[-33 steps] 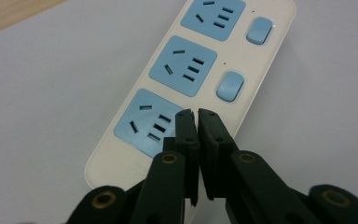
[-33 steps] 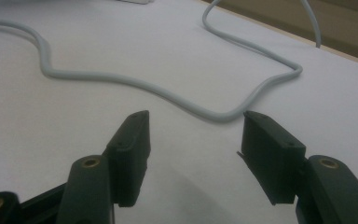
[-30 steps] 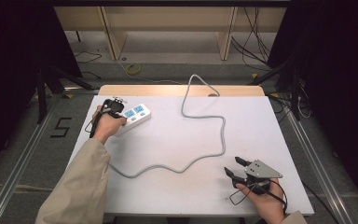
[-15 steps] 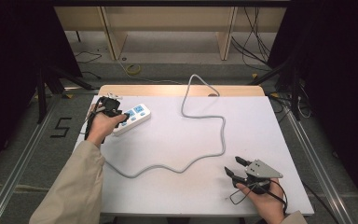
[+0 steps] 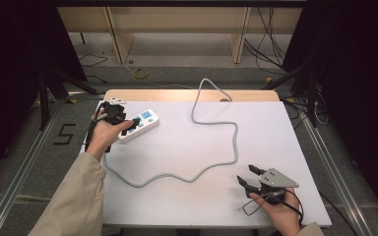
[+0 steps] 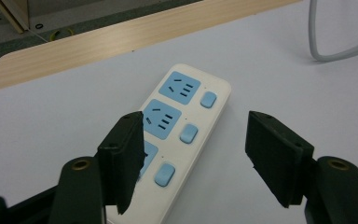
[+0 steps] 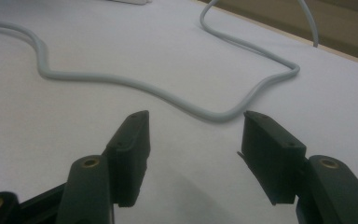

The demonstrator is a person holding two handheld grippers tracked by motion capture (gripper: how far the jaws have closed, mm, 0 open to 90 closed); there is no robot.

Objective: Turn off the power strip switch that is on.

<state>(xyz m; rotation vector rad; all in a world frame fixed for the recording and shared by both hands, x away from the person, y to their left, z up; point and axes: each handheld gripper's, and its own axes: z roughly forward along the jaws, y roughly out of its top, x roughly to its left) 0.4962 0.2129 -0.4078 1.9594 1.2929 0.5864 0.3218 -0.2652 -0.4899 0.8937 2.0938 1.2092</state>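
A white power strip (image 5: 141, 123) with blue sockets and buttons lies at the table's left side. Its grey cable (image 5: 216, 147) snakes across the middle and runs off the far edge. My left gripper (image 5: 128, 126), held in a hand, hovers open at the strip's near end. In the left gripper view the jaws of the left gripper (image 6: 196, 140) stand apart above the power strip (image 6: 182, 121), the left jaw covering part of a socket. My right gripper (image 5: 248, 178) rests open near the front right. The right gripper (image 7: 193, 140) faces a bend of the cable (image 7: 168, 95) with nothing between its jaws.
The white table (image 5: 275, 132) has a wooden strip (image 5: 177, 95) along its far edge. Beyond it are the floor, desk legs and loose wires. Dark frames and rails stand on both sides of the table.
My left hand and gripper have shifted slightly toward the far left over the strip's end. The right gripper has not moved.
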